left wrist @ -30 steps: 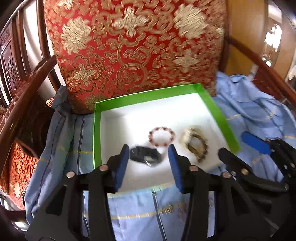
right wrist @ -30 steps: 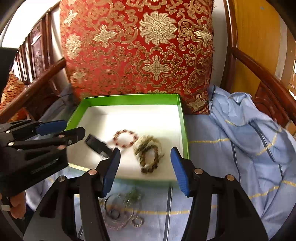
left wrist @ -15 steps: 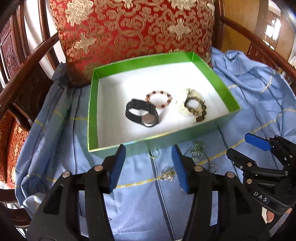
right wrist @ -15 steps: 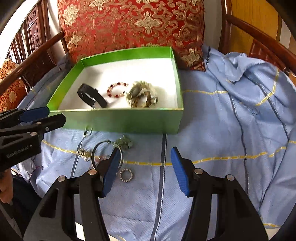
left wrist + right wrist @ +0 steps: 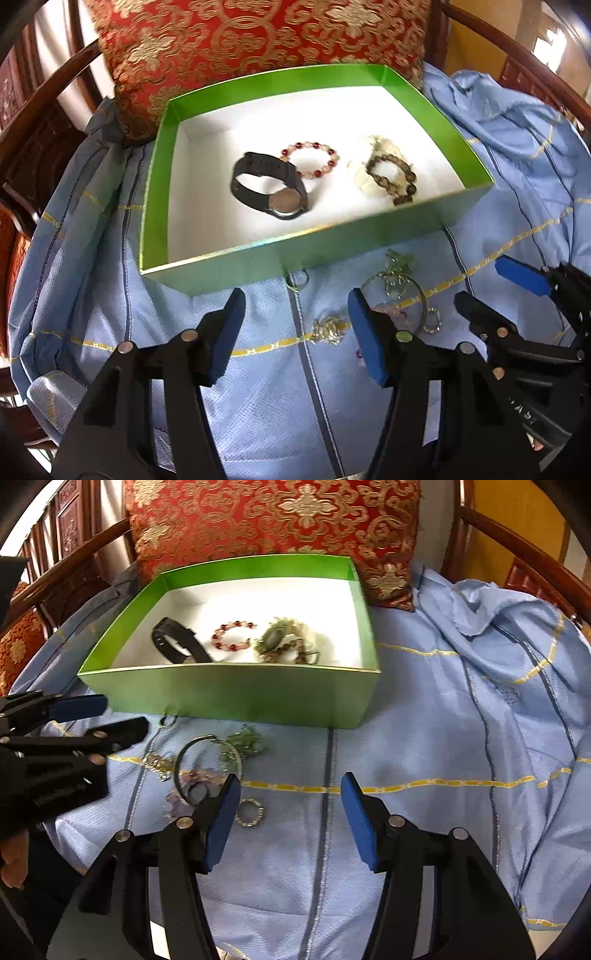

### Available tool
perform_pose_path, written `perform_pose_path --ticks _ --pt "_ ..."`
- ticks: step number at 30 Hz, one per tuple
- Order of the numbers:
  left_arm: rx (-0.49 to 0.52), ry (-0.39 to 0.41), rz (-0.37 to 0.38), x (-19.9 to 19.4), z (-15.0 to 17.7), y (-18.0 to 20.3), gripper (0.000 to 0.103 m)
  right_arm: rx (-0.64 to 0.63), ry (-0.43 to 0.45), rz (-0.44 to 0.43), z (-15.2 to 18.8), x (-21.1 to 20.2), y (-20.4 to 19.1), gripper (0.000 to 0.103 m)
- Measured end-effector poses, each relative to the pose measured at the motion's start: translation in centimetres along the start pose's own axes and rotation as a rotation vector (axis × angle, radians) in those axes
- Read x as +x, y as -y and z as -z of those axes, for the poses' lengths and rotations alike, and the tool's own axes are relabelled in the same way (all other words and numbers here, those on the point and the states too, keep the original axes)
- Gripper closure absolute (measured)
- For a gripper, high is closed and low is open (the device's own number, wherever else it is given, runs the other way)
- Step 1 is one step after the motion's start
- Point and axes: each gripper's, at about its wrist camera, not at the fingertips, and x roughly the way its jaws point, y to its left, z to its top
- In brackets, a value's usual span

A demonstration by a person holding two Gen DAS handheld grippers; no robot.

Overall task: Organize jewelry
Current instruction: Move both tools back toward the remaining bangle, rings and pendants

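Observation:
A green box (image 5: 258, 260) with a white floor holds a black watch (image 5: 269, 186), a red bead bracelet (image 5: 310, 158) and brown and pale bracelets (image 5: 388, 175). The box also shows in the right wrist view (image 5: 236, 696). Loose jewelry lies on the blue cloth in front of it: a thin bangle (image 5: 201, 760), a small sparkly ring (image 5: 250, 812), a gold piece (image 5: 328, 330) and a small ring (image 5: 295, 281). My left gripper (image 5: 295, 332) is open and empty above the cloth. My right gripper (image 5: 290, 821) is open and empty, just right of the loose pieces.
A red and gold cushion (image 5: 280, 520) stands behind the box. Dark wooden chair arms (image 5: 517, 542) curve round both sides. The blue cloth (image 5: 461, 738) is bunched at the back right.
Both grippers have drawn back from over the box to above the cloth in front of it. The black watch now lies in the box, clear of my left fingers.

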Motion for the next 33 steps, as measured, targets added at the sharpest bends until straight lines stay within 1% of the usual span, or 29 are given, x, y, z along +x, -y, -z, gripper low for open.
perform_pose_path --ticks 2,5,7,11,14,15,16,17,18,20,23,25,29,30,32,33 --pt "-0.040 -0.009 0.007 0.1 -0.1 -0.9 0.045 0.000 -0.001 0.015 0.1 0.2 0.4 0.047" --pt "-0.092 -0.036 0.010 0.6 -0.2 -2.0 0.047 0.004 -0.010 0.018 0.1 0.9 0.7 0.063" --pt "-0.142 -0.058 0.017 1.0 -0.3 -3.2 0.047 0.010 -0.021 -0.024 0.1 1.3 0.4 0.063" --pt "-0.199 -0.077 0.010 1.4 -0.4 -4.5 0.047 -0.010 -0.013 -0.107 -0.6 1.7 -1.4 0.063" --pt "-0.221 -0.094 0.016 1.8 -0.3 -4.9 0.047 -0.051 -0.031 -0.093 -1.0 2.8 -2.9 0.063" --pt "-0.224 -0.098 0.016 1.9 -0.3 -5.0 0.047 -0.063 -0.047 -0.086 -1.0 3.2 -3.3 0.068" --pt "-0.231 -0.104 0.016 2.1 -0.3 -5.1 0.048 -0.064 -0.062 -0.088 -0.9 3.6 -3.5 0.077" --pt "-0.237 -0.109 0.017 2.2 -0.3 -5.3 0.048 -0.059 -0.078 -0.095 -0.7 3.8 -3.4 0.091" --pt "-0.243 -0.114 0.019 2.4 -0.3 -5.3 0.048 -0.053 -0.086 -0.095 -0.5 3.9 -3.2 0.093" --pt "-0.246 -0.118 0.023 2.5 -0.3 -5.3 0.048 -0.053 -0.086 -0.093 -0.3 3.5 -2.8 0.095" --pt "-0.228 -0.118 0.030 2.7 -0.4 -4.7 0.047 -0.048 -0.084 -0.057 0.1 2.8 -1.7 0.099" --pt "-0.209 -0.116 0.032 2.7 -0.5 -4.2 0.047 -0.024 -0.089 -0.048 0.4 2.3 -0.4 0.099" --pt "-0.193 -0.119 0.038 2.6 -0.4 -3.7 0.047 0.007 -0.083 0.008 0.6 1.6 1.6 0.099" --pt "-0.189 -0.123 0.046 2.7 -0.5 -3.5 0.047 0.011 -0.085 0.019 0.6 1.7 1.8 0.098" --pt "-0.180 -0.128 0.066 2.8 -0.4 -3.1 0.047 0.028 -0.087 0.013 0.5 1.6 2.3 0.098" --pt "-0.173 -0.132 0.082 2.8 -0.4 -2.8 0.047 0.037 -0.084 -0.001 0.3 1.7 2.2 0.093"
